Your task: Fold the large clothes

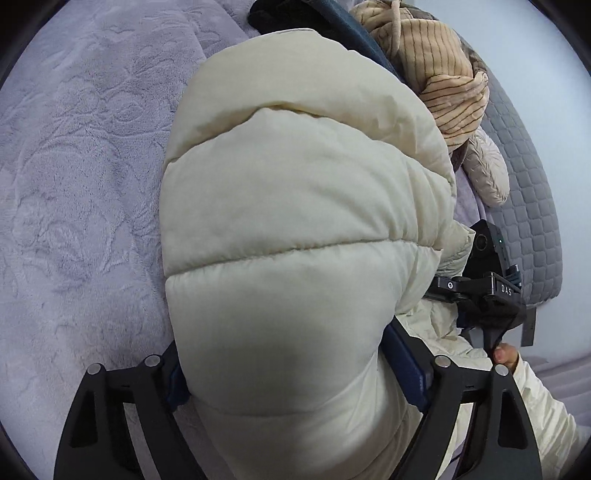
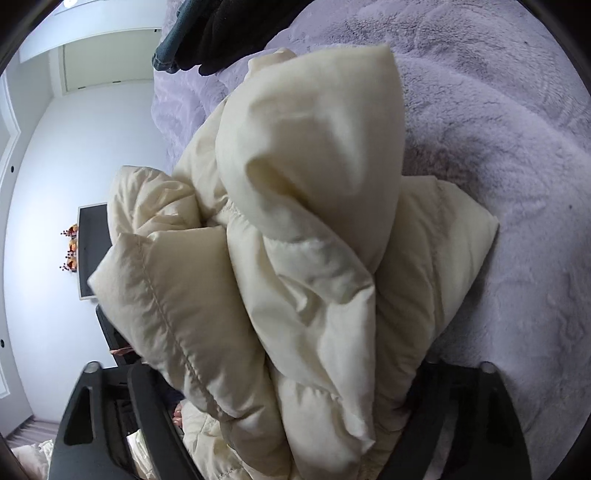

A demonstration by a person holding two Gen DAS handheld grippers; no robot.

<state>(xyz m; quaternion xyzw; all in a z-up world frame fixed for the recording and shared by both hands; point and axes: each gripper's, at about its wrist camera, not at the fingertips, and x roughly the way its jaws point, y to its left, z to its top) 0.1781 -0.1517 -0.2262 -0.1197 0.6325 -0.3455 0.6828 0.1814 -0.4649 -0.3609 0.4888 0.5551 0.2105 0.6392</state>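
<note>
A cream puffer jacket lies bunched on a lilac fleece blanket. My left gripper is shut on a thick fold of it, and the fabric bulges out between the two black fingers. My right gripper is shut on the same jacket from the other side, with padded folds piled up between its fingers. The right gripper's body also shows in the left wrist view, at the jacket's right edge.
A striped tan plush toy and a dark blue garment lie beyond the jacket. A grey quilted mattress edge runs along the right. Dark clothes sit at the far end of the blanket. White wall and a dark screen stand left.
</note>
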